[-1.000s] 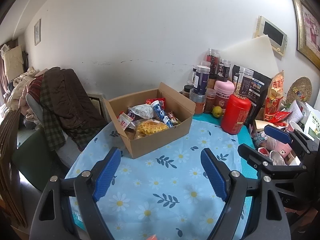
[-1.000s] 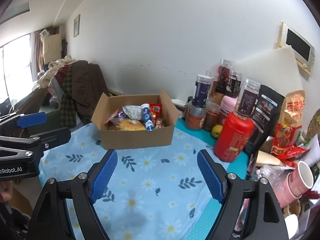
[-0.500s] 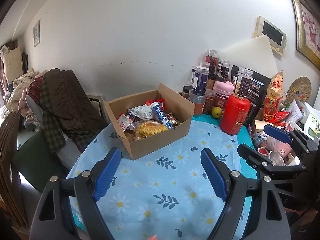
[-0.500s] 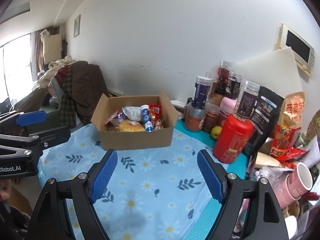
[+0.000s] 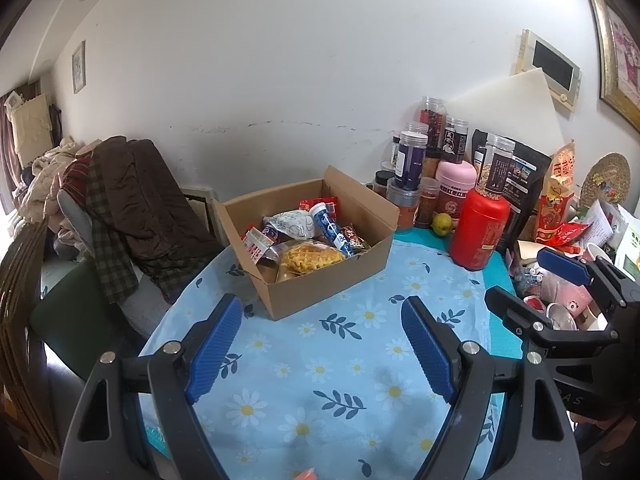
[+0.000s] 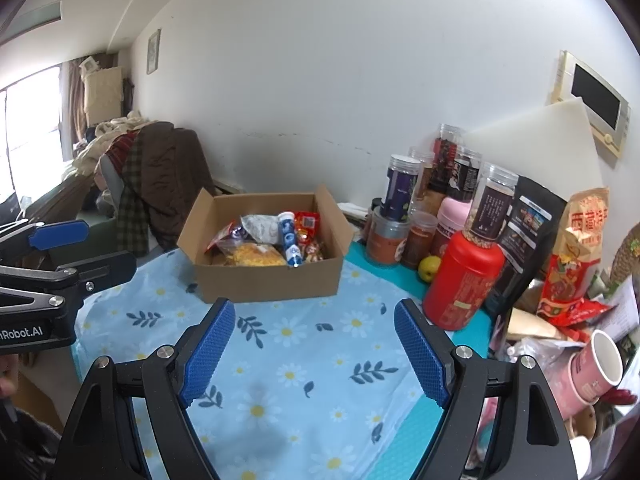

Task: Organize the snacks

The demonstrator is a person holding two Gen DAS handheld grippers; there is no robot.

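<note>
Both claws wide and empty, left gripper (image 5: pixel 322 344) and right gripper (image 6: pixel 314 346) low in frame; a careless reach risks shoving the cardboard box (image 5: pixel 332 280) at centre into the jars (image 5: pixel 412 160).

Ahead of you at twelve o'clock the box (image 5: pixel 308 240) sits on the tablecloth (image 5: pixel 340 364), with the tube (image 5: pixel 330 228) and waffle pack (image 5: pixel 310 258) inside it. At two o'clock jars (image 5: pixel 412 160) stand behind the canister (image 5: pixel 478 232). At ten o'clock, off the table, clothes (image 5: pixel 124 196) drape a chair.
</note>
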